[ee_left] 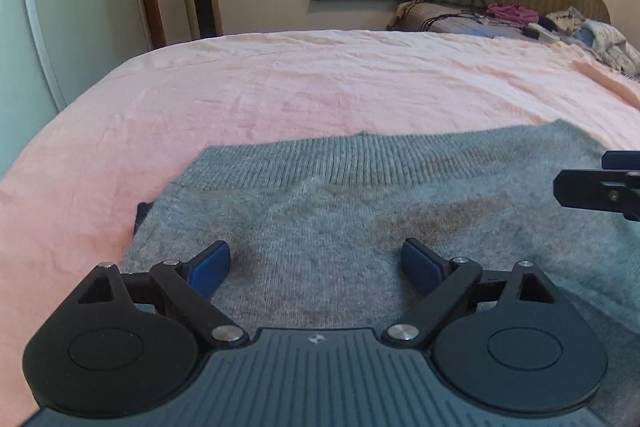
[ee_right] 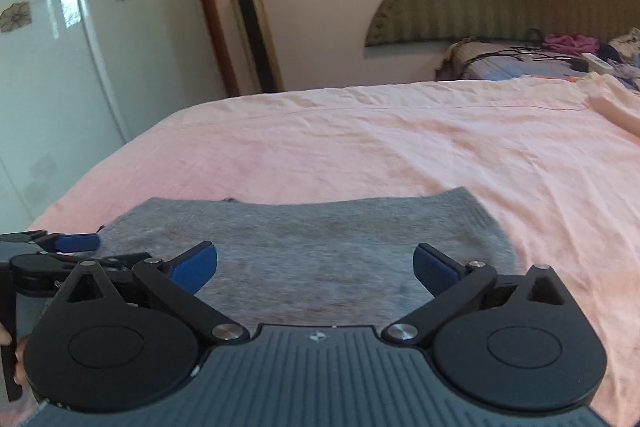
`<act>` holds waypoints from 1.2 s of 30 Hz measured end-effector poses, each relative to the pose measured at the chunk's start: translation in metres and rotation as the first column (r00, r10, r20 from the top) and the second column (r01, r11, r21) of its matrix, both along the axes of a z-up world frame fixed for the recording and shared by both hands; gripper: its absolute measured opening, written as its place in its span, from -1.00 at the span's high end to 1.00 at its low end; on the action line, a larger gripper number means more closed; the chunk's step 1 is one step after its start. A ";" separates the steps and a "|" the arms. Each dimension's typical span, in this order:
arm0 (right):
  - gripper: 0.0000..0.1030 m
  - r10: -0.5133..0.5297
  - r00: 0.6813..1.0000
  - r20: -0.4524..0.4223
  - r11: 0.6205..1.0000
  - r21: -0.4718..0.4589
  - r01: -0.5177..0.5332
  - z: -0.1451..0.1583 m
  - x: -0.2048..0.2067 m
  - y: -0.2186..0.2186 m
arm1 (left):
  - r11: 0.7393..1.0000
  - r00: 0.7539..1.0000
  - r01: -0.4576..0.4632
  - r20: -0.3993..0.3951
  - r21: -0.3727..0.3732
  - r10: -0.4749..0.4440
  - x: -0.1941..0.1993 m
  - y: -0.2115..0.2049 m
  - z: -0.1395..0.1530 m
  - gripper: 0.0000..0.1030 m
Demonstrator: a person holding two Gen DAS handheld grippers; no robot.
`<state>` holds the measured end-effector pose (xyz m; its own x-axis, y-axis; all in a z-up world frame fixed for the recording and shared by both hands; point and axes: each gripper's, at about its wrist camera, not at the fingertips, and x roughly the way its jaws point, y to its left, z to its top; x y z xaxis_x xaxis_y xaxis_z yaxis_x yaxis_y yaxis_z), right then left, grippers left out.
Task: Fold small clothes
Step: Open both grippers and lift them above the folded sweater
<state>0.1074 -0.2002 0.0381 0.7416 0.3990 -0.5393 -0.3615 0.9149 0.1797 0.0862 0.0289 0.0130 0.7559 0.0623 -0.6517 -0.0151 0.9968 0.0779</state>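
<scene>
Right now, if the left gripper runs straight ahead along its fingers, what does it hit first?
Likely the grey garment: the open left gripper points low across it toward its ribbed band, pink sheet beyond. Height above the fabric is unclear.

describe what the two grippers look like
The left gripper and right gripper match: black linkage arms with silver pivot pins, blue finger pads, two round black discs, and a ribbed grey body with a small white logo.

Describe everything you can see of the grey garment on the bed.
The grey garment is a soft knit with a ribbed band along its far edge. It lies flat, apparently folded, on the pink sheet. A dark scrap peeks out at its left edge. Both tools, left and right, hover open over it, gripping nothing.
</scene>
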 end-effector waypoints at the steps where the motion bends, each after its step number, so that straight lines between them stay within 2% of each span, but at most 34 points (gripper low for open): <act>1: -0.99 -0.001 1.000 -0.012 0.999 -0.039 0.000 -0.005 0.006 0.008 | 1.000 1.000 -0.001 0.019 -0.005 0.001 -0.001 0.003 -0.003 -0.87; 3: -0.99 -0.039 0.997 -0.072 0.990 -0.140 0.029 -0.023 0.019 0.012 | 0.998 1.000 -0.008 0.010 -0.055 0.008 0.000 0.012 -0.004 -0.90; 4: -1.00 -0.050 0.996 -0.074 0.986 -0.162 0.038 -0.035 0.022 0.006 | 0.998 1.000 -0.012 0.007 -0.061 0.013 0.001 0.014 -0.004 -0.92; 5: -1.00 -0.027 0.999 -0.040 0.994 -0.105 0.022 -0.039 0.019 -0.008 | 0.998 1.000 -0.008 0.008 -0.059 0.009 0.001 0.014 -0.005 -0.92; 6: -1.00 -0.034 0.998 -0.053 0.998 -0.061 0.031 -0.037 0.019 -0.020 | 0.998 1.000 -0.008 0.008 -0.057 0.008 0.001 0.014 -0.005 -0.93; 8: -0.99 -0.091 0.994 -0.055 0.992 -0.094 0.086 -0.036 0.017 -0.034 | 0.999 1.000 -0.010 0.010 -0.051 0.011 0.002 0.013 -0.006 -0.93; 10: -0.96 -0.094 0.995 -0.045 0.993 -0.077 0.090 -0.034 0.009 -0.044 | 0.999 1.000 -0.012 0.011 -0.052 0.013 0.001 0.012 -0.006 -0.93; 13: -1.00 -0.103 0.994 -0.024 0.987 -0.125 0.100 -0.028 -0.006 -0.038 | 0.999 1.000 -0.013 0.012 -0.052 0.013 0.002 0.012 -0.006 -0.94; 15: -1.00 -0.090 0.996 -0.017 0.987 -0.137 0.087 -0.035 -0.009 -0.037 | 0.999 1.000 -0.013 0.012 -0.051 0.013 0.002 0.012 -0.006 -0.94; 19: -1.00 -0.108 0.994 -0.030 0.993 -0.058 0.106 -0.042 -0.007 -0.054 | 0.998 1.000 -0.015 0.014 -0.058 0.016 0.002 0.013 -0.005 -0.94; 22: -1.00 -0.103 0.994 -0.024 0.991 -0.083 0.101 -0.043 -0.007 -0.050 | 0.993 0.997 -0.054 0.052 -0.104 0.060 -0.020 0.022 0.003 -0.94; 25: -1.00 -0.104 0.994 -0.022 0.992 -0.068 0.102 -0.043 -0.007 -0.052 | 0.977 0.994 -0.057 0.081 -0.204 0.074 -0.064 0.038 0.015 -0.94; 27: -1.00 -0.105 0.994 -0.022 0.993 -0.053 0.104 -0.044 -0.008 -0.054 | 0.952 0.990 -0.081 0.087 -0.294 0.112 -0.098 0.053 0.020 -0.94; 29: -1.00 -0.105 0.994 -0.022 0.994 -0.042 0.104 -0.043 -0.008 -0.055 | 0.908 0.985 -0.127 0.058 -0.399 0.164 -0.128 0.068 0.020 -0.94; 32: -1.00 -0.105 0.994 -0.023 0.994 -0.029 0.104 -0.043 -0.008 -0.058 | 0.824 0.967 -0.215 0.004 -0.524 0.255 -0.160 0.086 0.012 -0.94; 35: -1.00 -0.105 0.994 -0.022 0.994 -0.024 0.105 -0.043 -0.009 -0.058 | 0.723 0.946 -0.269 -0.032 -0.637 0.324 -0.181 0.092 0.002 -0.94; 36: -1.00 -0.106 0.994 -0.021 0.994 -0.024 0.105 -0.043 -0.009 -0.057 | 0.711 0.945 -0.262 -0.022 -0.653 0.328 -0.182 0.090 0.002 -0.94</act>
<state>0.0984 -0.2577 -0.0048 0.7665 0.3063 -0.5645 -0.2589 0.9517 0.1650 -0.0963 0.1192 0.0147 0.8269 -0.1137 -0.5508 -0.2906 0.7521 -0.5915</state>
